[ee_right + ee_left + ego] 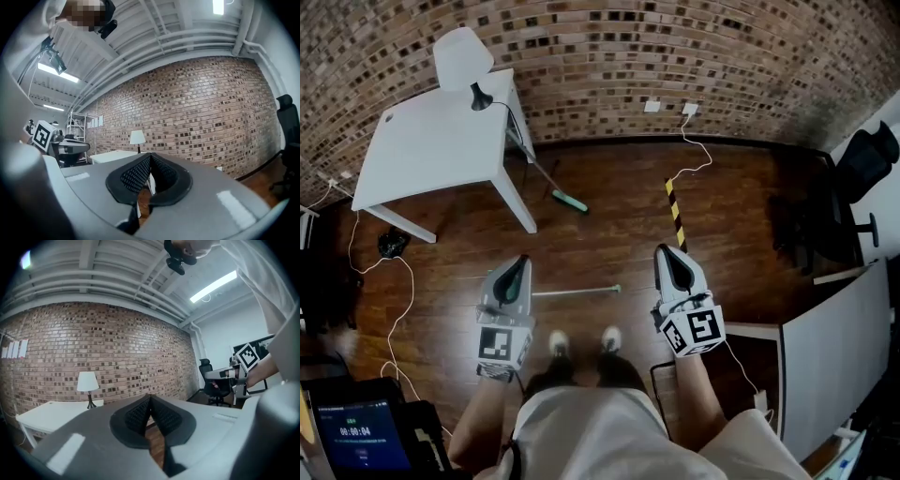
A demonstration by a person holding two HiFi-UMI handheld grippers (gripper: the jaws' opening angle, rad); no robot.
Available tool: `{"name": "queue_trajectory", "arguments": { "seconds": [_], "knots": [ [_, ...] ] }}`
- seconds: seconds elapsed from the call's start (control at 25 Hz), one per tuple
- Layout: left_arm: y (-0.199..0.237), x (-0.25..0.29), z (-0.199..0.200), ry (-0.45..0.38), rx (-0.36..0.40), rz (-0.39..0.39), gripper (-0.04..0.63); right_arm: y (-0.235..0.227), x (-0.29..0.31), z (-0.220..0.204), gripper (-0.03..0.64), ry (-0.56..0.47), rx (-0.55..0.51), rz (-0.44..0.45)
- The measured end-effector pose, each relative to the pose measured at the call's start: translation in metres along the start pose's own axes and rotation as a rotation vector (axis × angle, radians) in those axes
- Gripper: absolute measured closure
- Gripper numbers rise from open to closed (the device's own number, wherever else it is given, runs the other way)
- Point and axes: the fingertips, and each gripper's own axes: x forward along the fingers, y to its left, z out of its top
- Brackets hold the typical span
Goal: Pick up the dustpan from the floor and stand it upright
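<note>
My left claw (518, 264) and right claw (673, 255) are pressed together, empty; the pale long pole (577, 292), likely the dustpan's, lies unlifted between them.

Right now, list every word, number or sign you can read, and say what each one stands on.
"00:00:04", as far as it can be made out: on the lit screen at the lower left of the head view.
Small line above that number: too small to read.
Square markers on the left gripper and right gripper: black-and-white patterns, no letters.
Sheets on the brick wall: too small to read.
</note>
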Motion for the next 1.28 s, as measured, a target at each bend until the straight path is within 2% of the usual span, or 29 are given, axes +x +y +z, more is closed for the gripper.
{"name": "queue_trajectory", "arguments": {
  "seconds": [0.2, 0.36, 0.56, 0.76, 0.88, 0.96, 1.28],
  "knots": [
    [0.011, 0.036, -0.011, 0.018, 0.014, -0.054, 0.598, -0.017, 0.025, -0.015, 0.599, 0.016, 0.014, -0.036],
    [0.018, 0.057, -0.044, 0.074, -0.049, -0.059, 0.598, -0.031, 0.043, -0.061, 0.592, 0.098, 0.012, -0.039],
    [0.012, 0.074, -0.117, 0.175, -0.106, -0.067, 0.598, -0.051, 0.053, -0.141, 0.586, 0.19, 0.043, -0.071],
    [-0.007, 0.099, -0.218, 0.245, -0.153, -0.085, 0.598, -0.072, 0.072, -0.23, 0.58, 0.229, 0.053, -0.094],
    [-0.013, 0.116, -0.258, 0.286, -0.169, -0.092, 0.598, -0.081, 0.087, -0.269, 0.578, 0.242, 0.058, -0.093],
    [-0.012, 0.125, -0.281, 0.292, -0.169, -0.085, 0.598, -0.084, 0.096, -0.293, 0.578, 0.259, 0.064, -0.088],
    [-0.019, 0.149, -0.41, 0.303, -0.192, -0.068, 0.598, -0.09, 0.103, -0.443, 0.578, 0.34, 0.093, -0.06]
  ]
}}
